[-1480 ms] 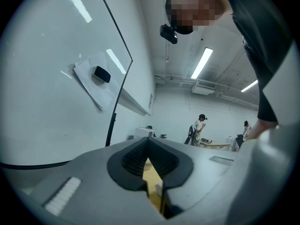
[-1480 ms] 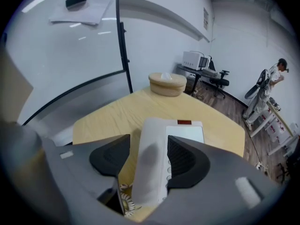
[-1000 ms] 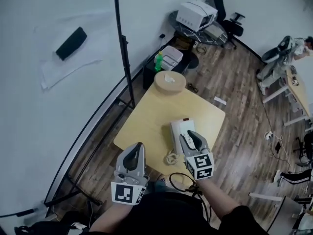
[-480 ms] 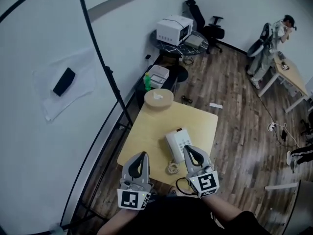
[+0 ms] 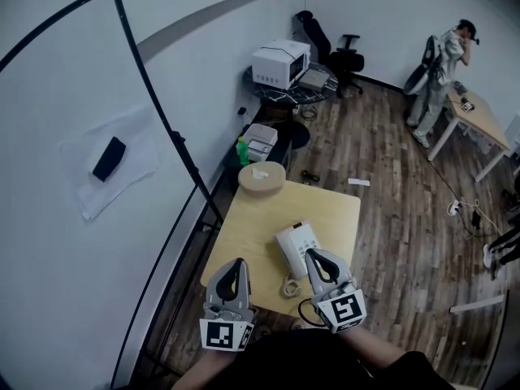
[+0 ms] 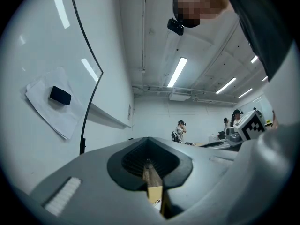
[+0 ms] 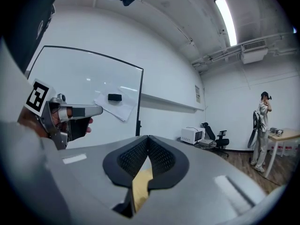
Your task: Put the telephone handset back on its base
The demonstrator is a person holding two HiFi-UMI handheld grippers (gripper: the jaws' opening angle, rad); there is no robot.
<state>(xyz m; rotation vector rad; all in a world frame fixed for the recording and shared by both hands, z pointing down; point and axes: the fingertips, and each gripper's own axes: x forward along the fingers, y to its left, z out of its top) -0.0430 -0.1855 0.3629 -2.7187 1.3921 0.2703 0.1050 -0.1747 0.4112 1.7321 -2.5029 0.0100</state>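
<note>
Handset back on its base, both grippers empty

My left gripper [image 5: 236,263] and right gripper [image 5: 312,255] are both clenched on nothing, low in the frame at the near edge of the table [image 5: 258,216]. The handset [image 5: 288,250] looks seated along the left side of the white base [image 5: 306,237] at lower centre, though it is too small here to be sure it lies flush. To finish well, I judge I should keep the right gripper off the coiled cord [image 5: 288,287] just beside it, then check that both handset ends sit down in the cradle.
</note>
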